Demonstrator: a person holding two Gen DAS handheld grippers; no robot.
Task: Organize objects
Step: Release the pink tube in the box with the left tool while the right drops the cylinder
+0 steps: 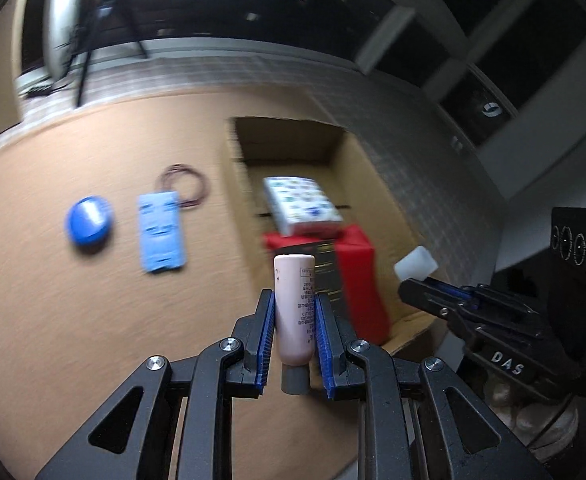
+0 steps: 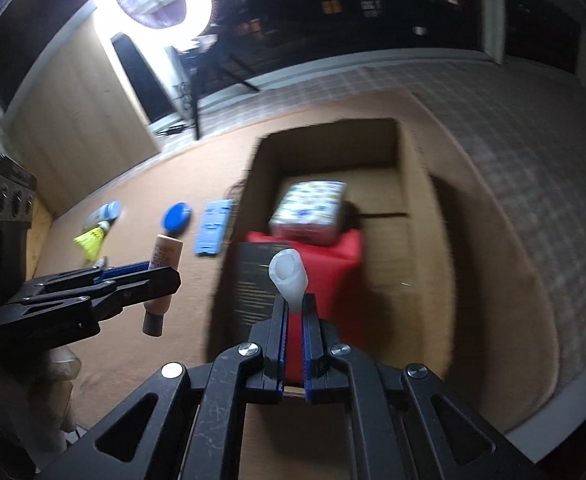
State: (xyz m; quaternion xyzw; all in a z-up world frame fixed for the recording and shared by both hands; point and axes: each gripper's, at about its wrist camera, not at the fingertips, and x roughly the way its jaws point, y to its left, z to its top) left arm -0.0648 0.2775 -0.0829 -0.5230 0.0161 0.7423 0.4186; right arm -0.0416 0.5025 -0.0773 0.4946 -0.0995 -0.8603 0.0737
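Cardboard box (image 2: 417,184) on desk (image 1: 73,320) contains patterned pack (image 2: 313,208), red pouch (image 2: 345,264), dark booklet (image 2: 253,280). Left gripper (image 1: 293,316) clamps pink tube (image 1: 293,304); right gripper (image 2: 293,316) pinches white tube (image 2: 289,276) over box. Only right view shows yellow shuttlecock (image 2: 89,242).

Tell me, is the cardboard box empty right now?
No, the cardboard box already holds a patterned pack lying on a red package.
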